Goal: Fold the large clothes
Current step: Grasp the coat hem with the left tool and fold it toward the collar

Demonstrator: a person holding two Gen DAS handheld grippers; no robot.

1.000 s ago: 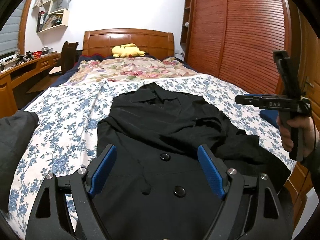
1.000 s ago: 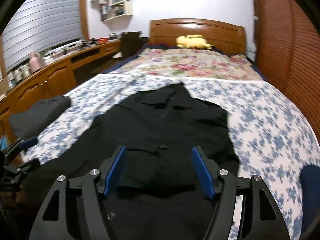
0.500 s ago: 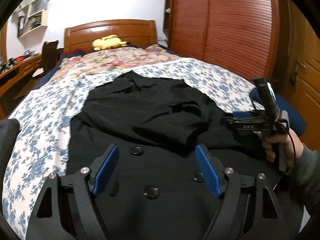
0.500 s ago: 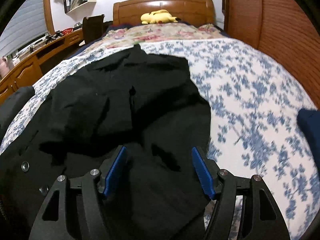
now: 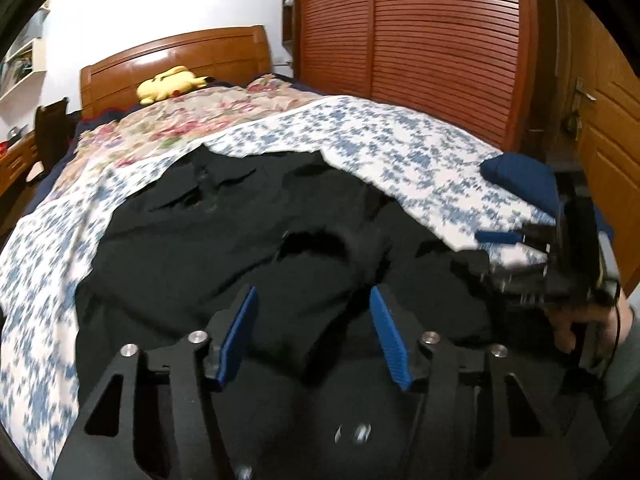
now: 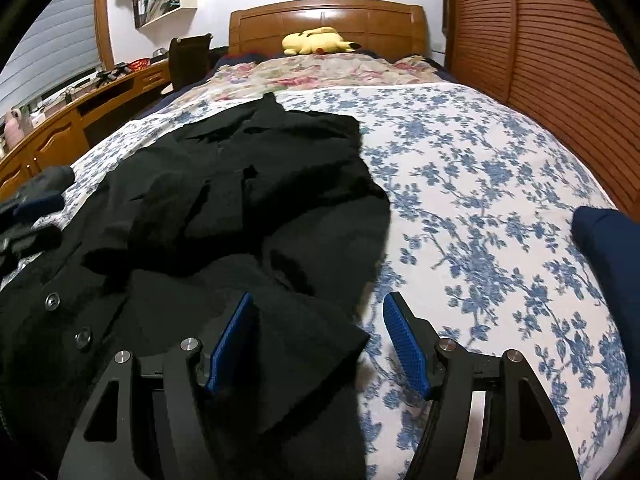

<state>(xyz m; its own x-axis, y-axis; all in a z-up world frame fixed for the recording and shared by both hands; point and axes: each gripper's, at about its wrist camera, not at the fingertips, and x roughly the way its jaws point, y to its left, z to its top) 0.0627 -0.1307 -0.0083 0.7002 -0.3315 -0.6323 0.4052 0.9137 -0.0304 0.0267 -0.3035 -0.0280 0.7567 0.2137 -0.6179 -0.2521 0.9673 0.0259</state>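
Note:
A large black buttoned coat [image 5: 224, 240] lies spread on the blue-flowered bedspread [image 5: 400, 148], collar toward the headboard, with a sleeve folded across its middle. My left gripper [image 5: 312, 300] is open and low over the coat's lower middle, holding nothing. My right gripper [image 6: 316, 304] is open just above the coat's right hem corner [image 6: 312, 340], which lies between its jaws, on the bedspread [image 6: 480, 200]. The coat [image 6: 240, 200] fills the left of the right wrist view. The right gripper also shows blurred at the right of the left wrist view [image 5: 504, 240].
A yellow plush toy [image 6: 316, 40] lies by the wooden headboard [image 6: 328, 16]. A dark blue folded item [image 6: 608, 248] sits at the bed's right edge. A slatted wardrobe [image 5: 420, 48] stands to the right. A wooden desk [image 6: 80, 112] runs along the left; a dark grey bundle [image 6: 44, 184] lies there.
Both grippers have dropped lower toward the coat and swung right. The right gripper has moved to the coat's right hem corner. Both stayed open.

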